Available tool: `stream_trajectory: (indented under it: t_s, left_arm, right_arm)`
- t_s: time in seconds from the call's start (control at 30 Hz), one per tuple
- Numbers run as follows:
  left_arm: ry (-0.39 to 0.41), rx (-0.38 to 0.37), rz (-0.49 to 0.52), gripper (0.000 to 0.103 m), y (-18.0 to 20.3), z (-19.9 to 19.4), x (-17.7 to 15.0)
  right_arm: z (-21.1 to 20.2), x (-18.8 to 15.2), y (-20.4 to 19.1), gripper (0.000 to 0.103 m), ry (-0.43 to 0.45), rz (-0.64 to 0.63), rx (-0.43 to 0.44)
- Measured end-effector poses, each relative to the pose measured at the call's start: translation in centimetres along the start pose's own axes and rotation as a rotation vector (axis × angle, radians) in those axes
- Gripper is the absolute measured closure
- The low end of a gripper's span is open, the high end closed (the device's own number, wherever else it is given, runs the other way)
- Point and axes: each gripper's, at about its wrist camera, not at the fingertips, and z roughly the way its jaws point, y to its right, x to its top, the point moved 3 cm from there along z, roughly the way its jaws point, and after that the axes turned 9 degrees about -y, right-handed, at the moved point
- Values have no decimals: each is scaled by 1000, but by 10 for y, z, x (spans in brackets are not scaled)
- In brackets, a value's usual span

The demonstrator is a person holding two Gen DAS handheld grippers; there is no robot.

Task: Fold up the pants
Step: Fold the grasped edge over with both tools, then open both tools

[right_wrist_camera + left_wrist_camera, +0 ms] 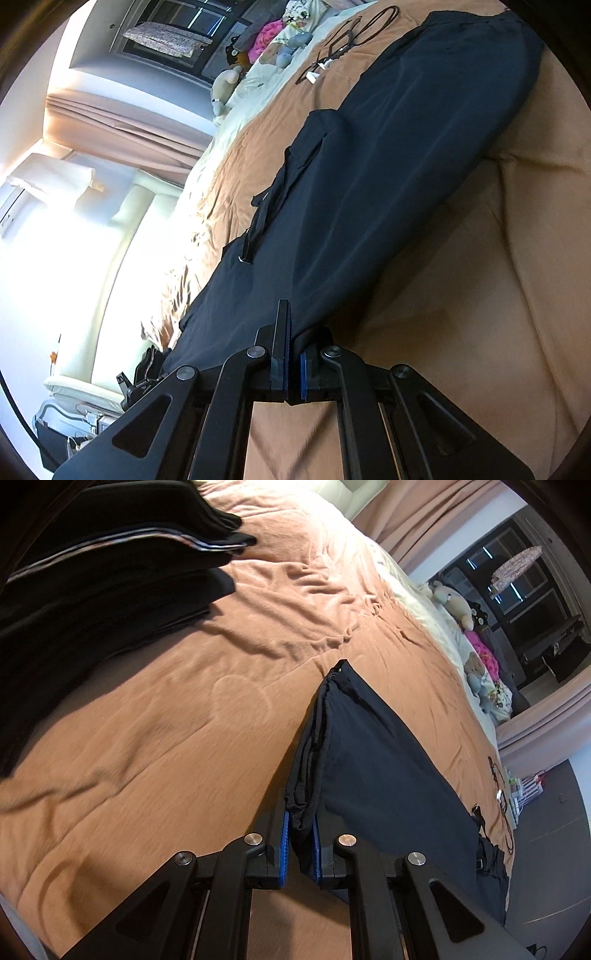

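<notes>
We record, from nearest to farthest:

Left gripper [300, 843]: we find it clamped on a bunched edge of the pants [373, 760], folds of dark cloth pinched between its blue pads [284, 830].

Right gripper [292, 363]: we find it closed on another edge of the same pants [388, 177], a thin layer of cloth caught between its pads.

Pants: dark navy, held at two points and stretched over the bed [166, 738]. In the left view we see them run from the gripper toward the middle of the bed, ending in a pointed corner, their lower part trailing toward the bed's right edge. In the right view we see them as one long band reaching away to the bed's far end, with a loose flap and a drawstring [258, 221] lying on the upper layer.

Bed: covered by a rumpled orange-tan blanket.

Stack of dark clothes [92, 583]: folded, on the bed near its far left corner in the left view, well apart from the pants.

Cables [354, 40]: black loops on the blanket beside the pants' far end.

Soft toys [458, 605]: a row along the bed's far edge, on a pale sheet.

Curtain [424, 520]: pink, beyond the bed.
</notes>
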Motion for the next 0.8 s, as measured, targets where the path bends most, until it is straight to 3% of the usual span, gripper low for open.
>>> stream_trajectory:
  t_s: [0.47, 0.8]
  left_arm:
    - [13, -7, -33, 93, -43, -36, -37]
    - [18, -4, -40, 93, -65, -47, -41]
  right_arm:
    - [-28, -38, -2, 103, 1, -37, 10]
    - [-25, -52, 3, 103, -7, -21, 14]
